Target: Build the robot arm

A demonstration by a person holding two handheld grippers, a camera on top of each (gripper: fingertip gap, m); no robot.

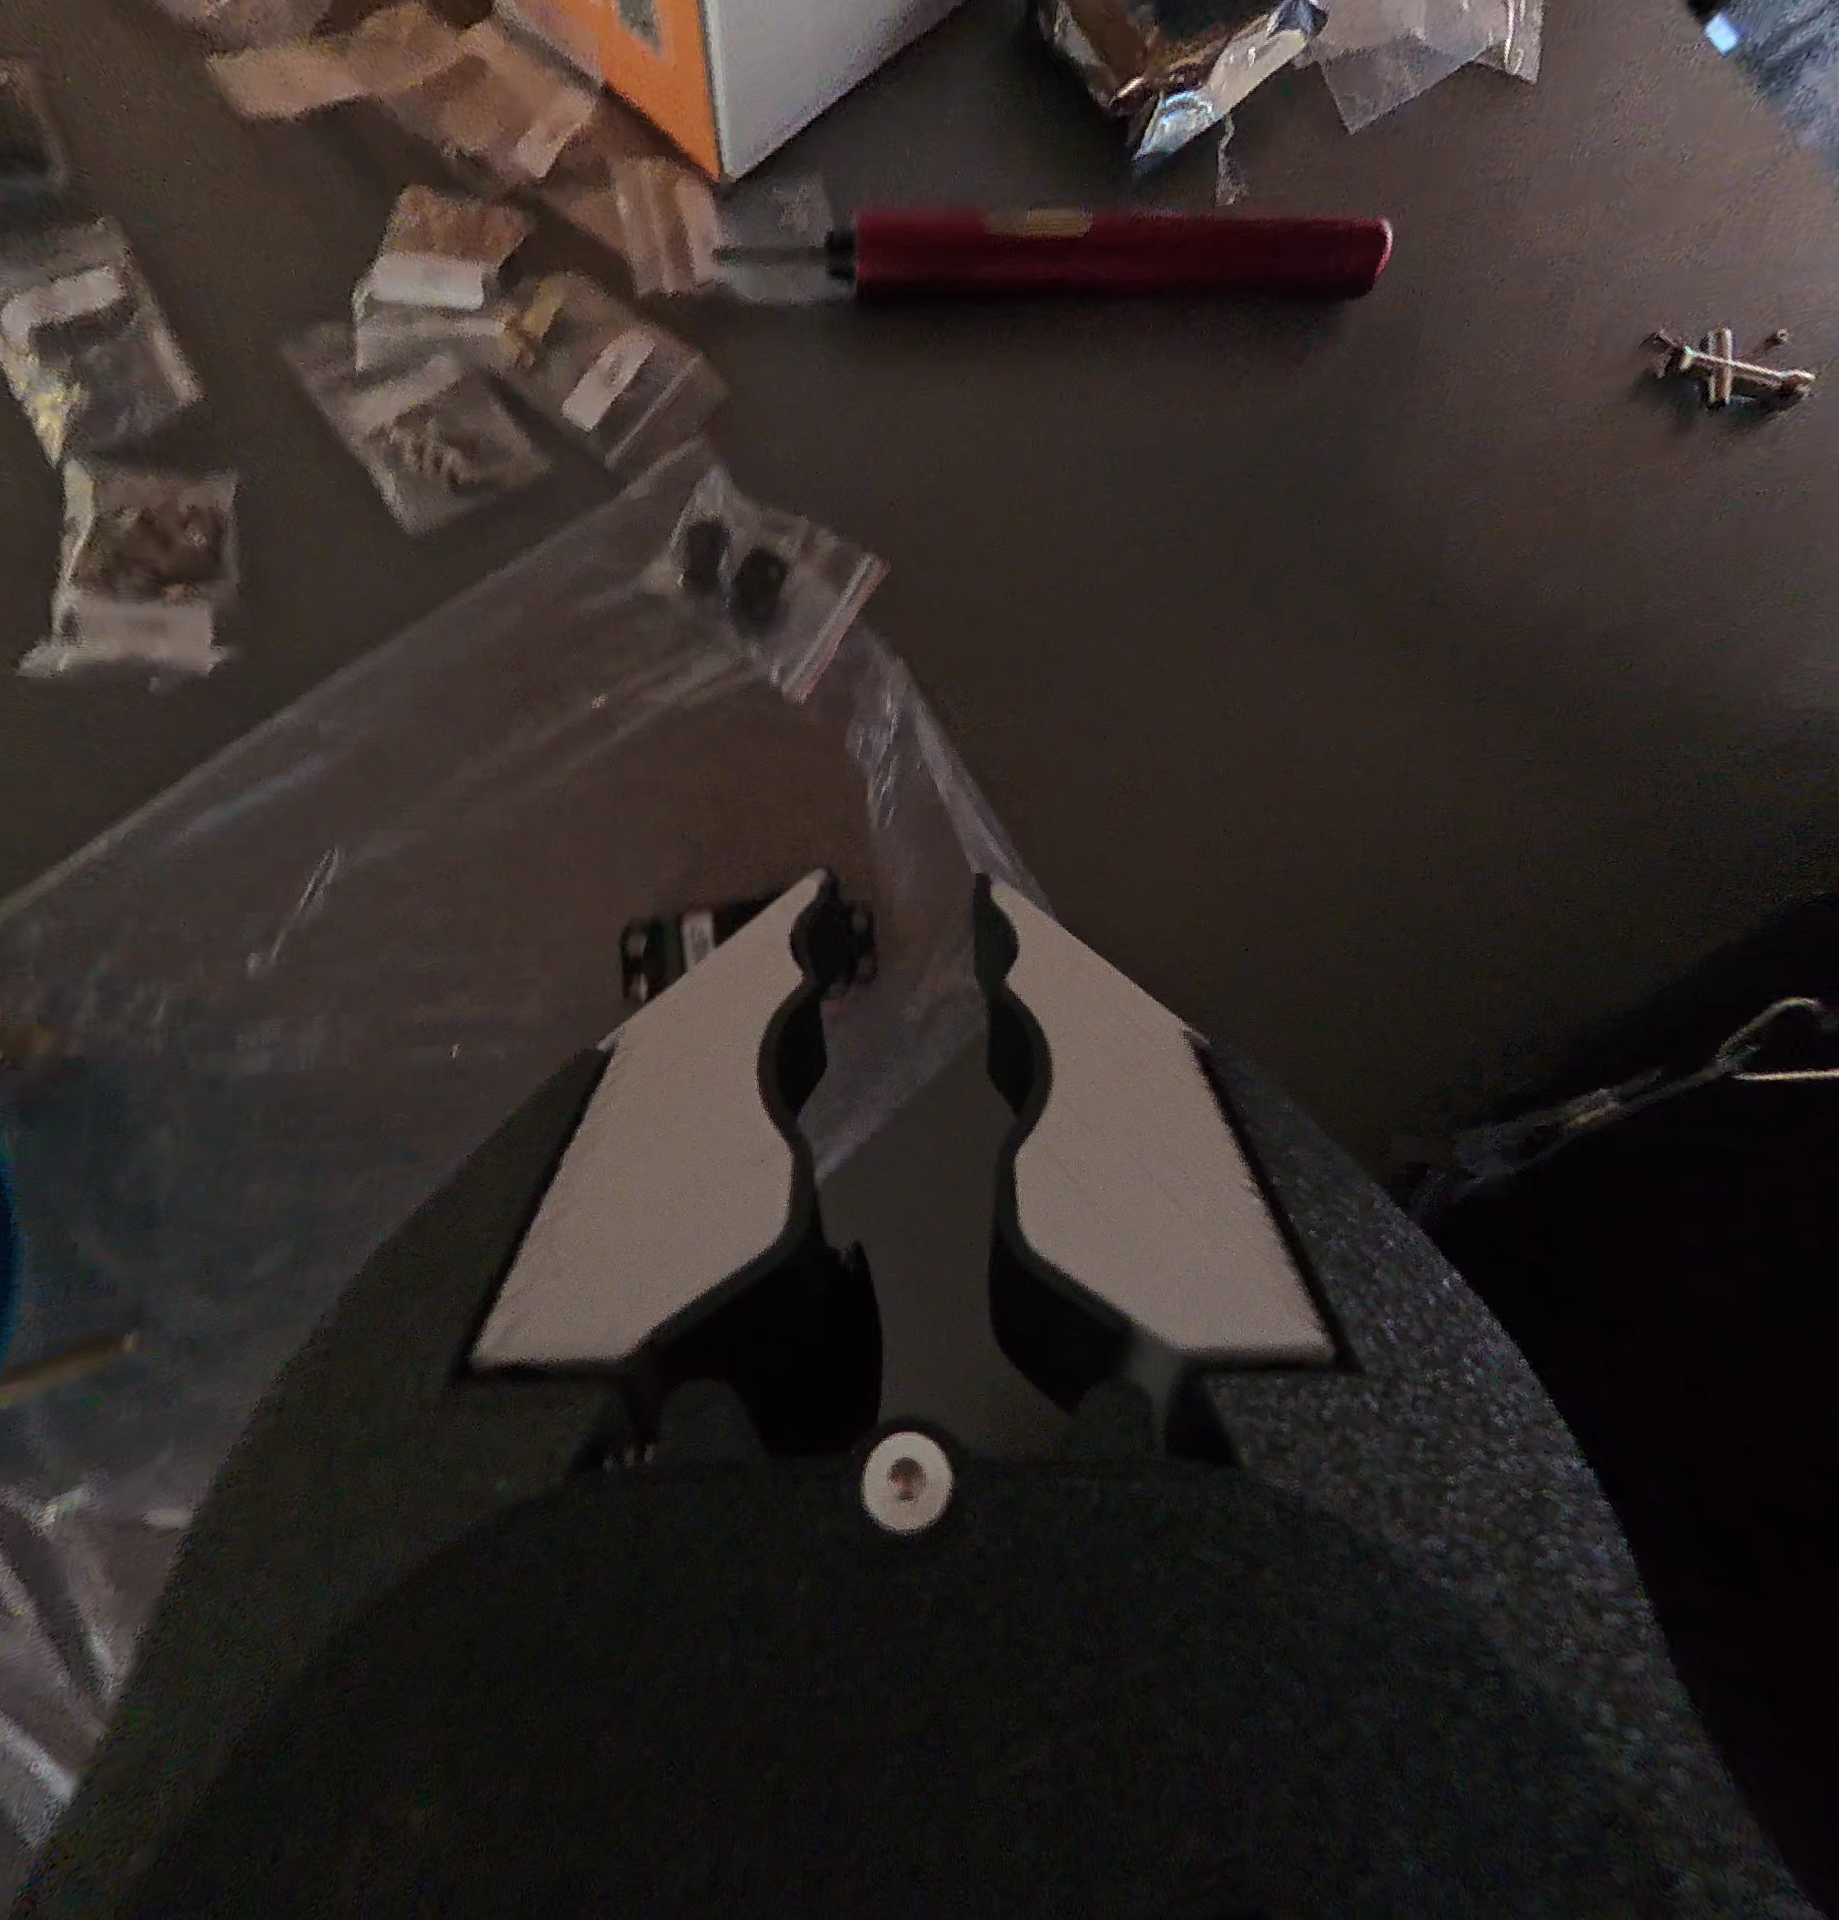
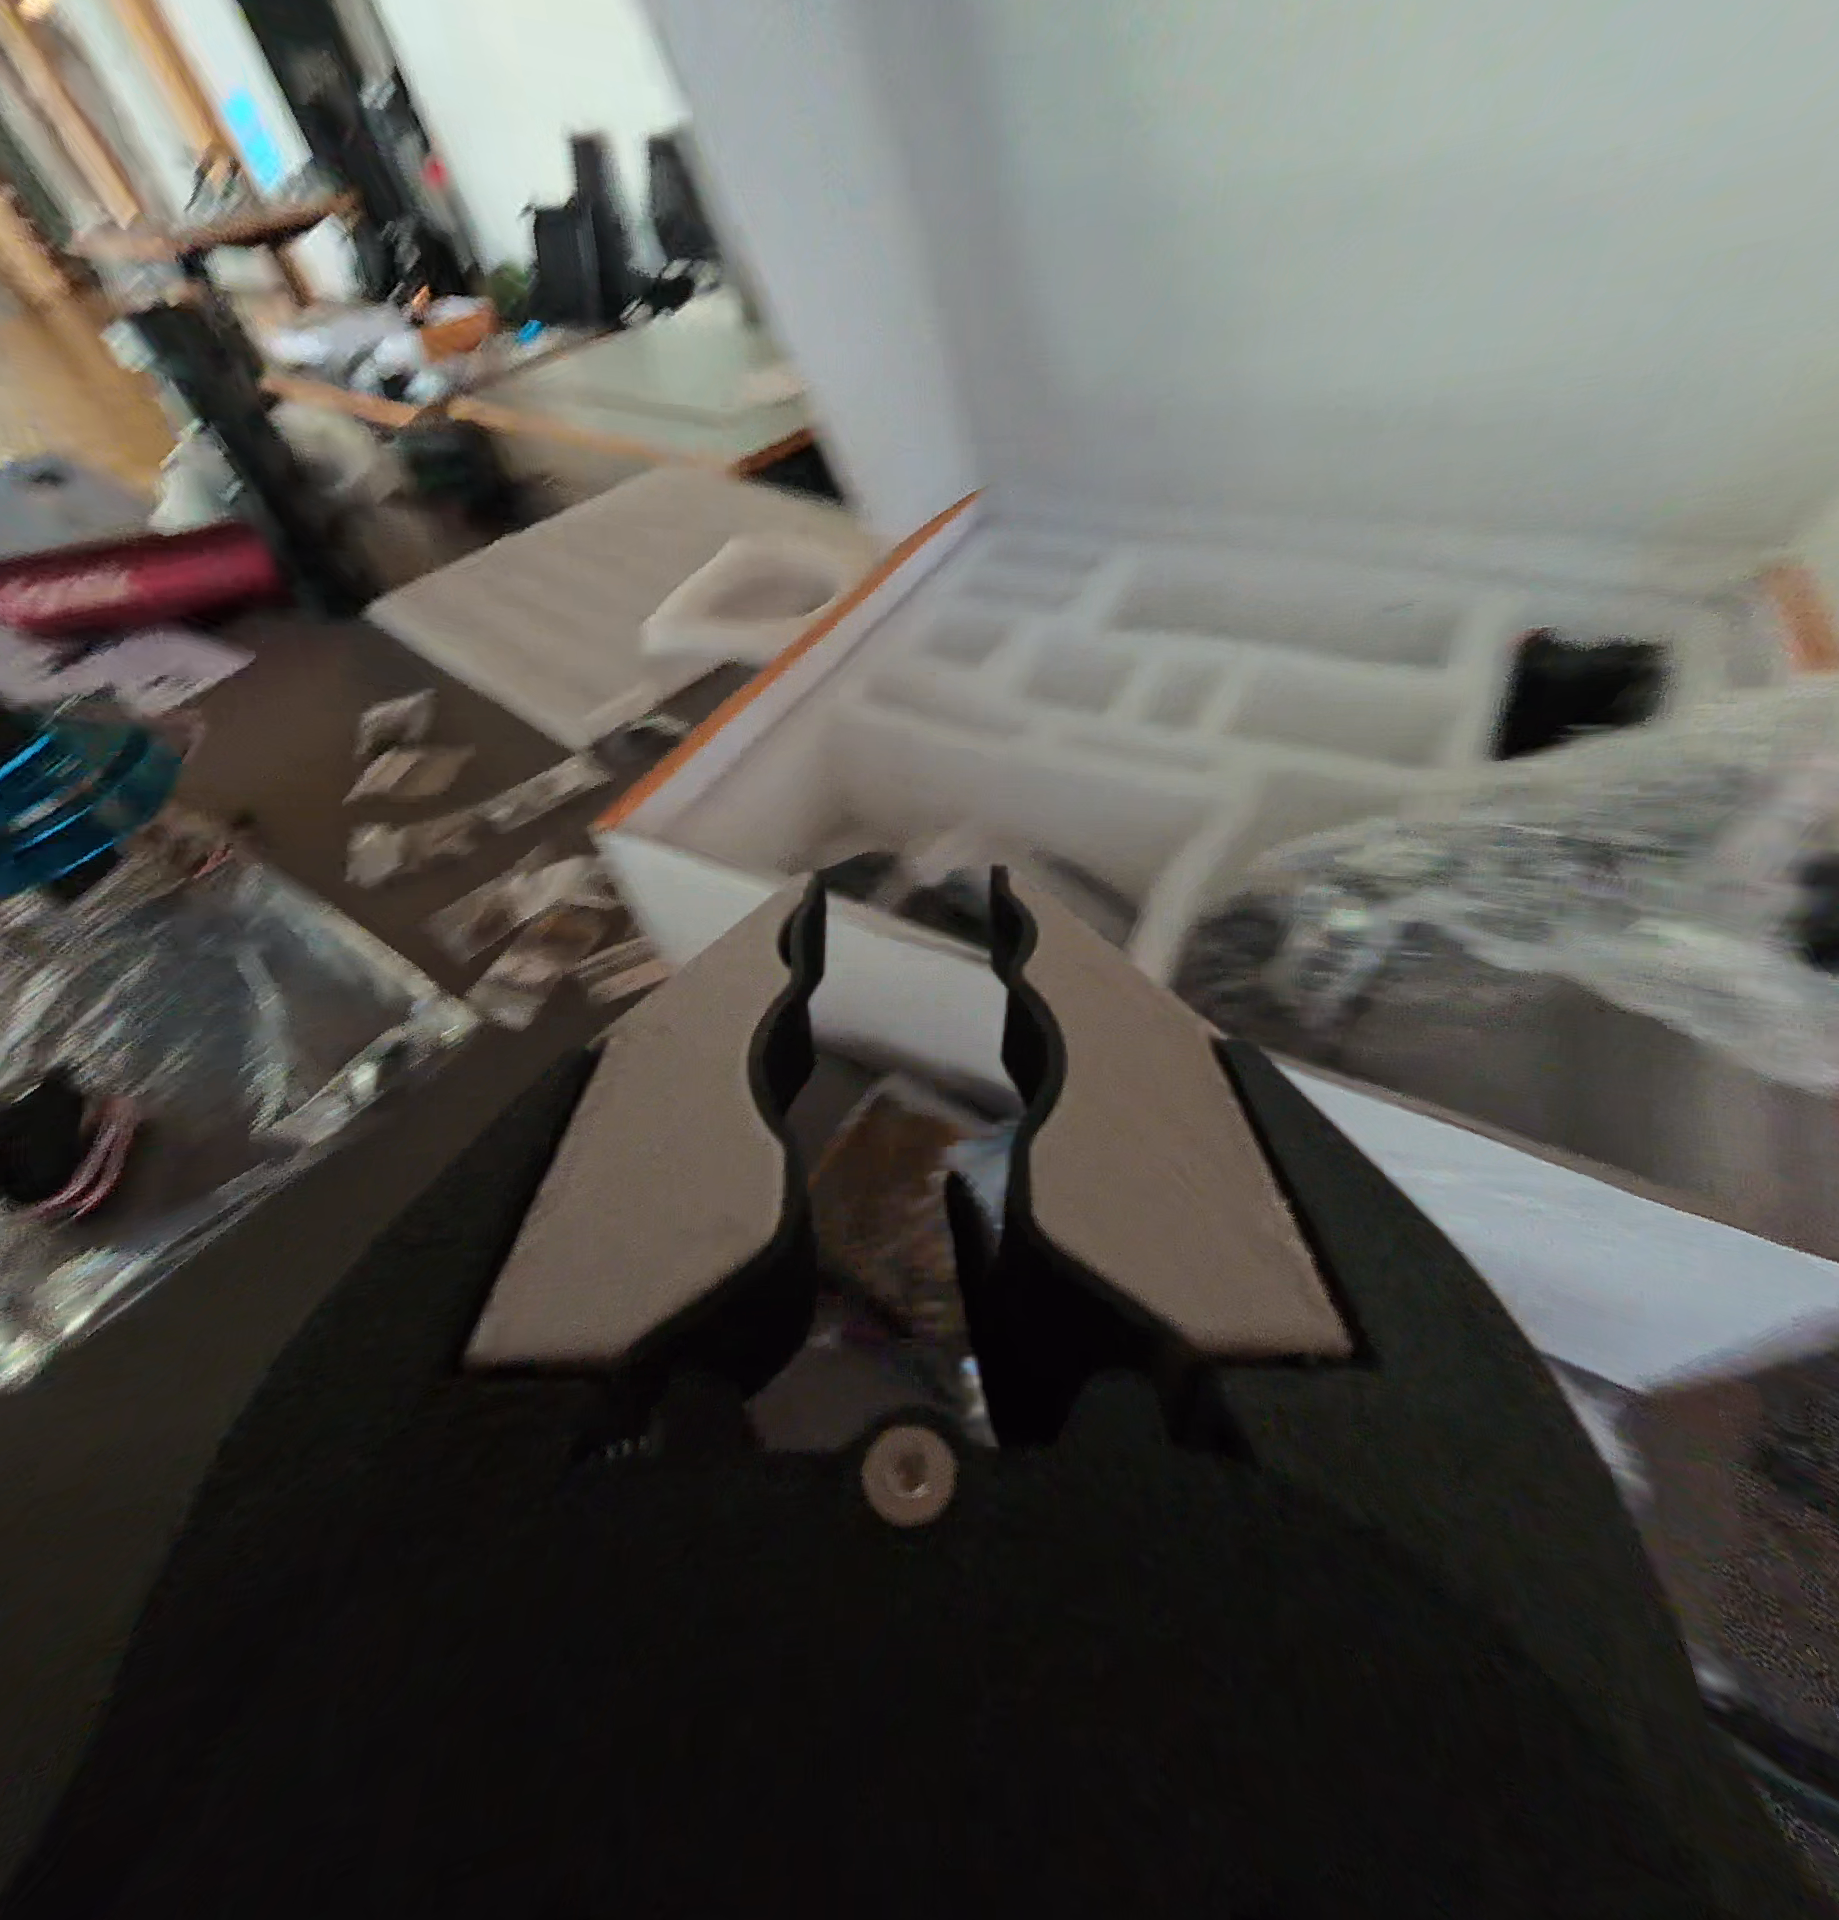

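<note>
My left gripper [image 1: 902,902] is open and empty, pointing down at a dark table. Its tips hover over the edge of a large clear plastic bag [image 1: 458,862], next to a small black part [image 1: 686,951] half hidden by the left finger. A small zip bag with two black pieces [image 1: 759,582] lies just beyond. My right gripper [image 2: 907,904] is open and empty, held above the near wall of an open white box [image 2: 1154,665] with foam compartments. A crumpled shiny wrapper [image 2: 884,1195] shows between its fingers, lower down. This view is blurred.
A red-handled screwdriver [image 1: 1112,258] lies at the back, with several small parts bags [image 1: 447,416] to its left. Loose screws [image 1: 1725,369] lie at the right. An orange-and-white box corner [image 1: 728,73] is at the top. A blue object [image 2: 42,779] and bubble wrap [image 2: 1517,883] flank the white box. My hands' fingertips stand some 35 cm from each other.
</note>
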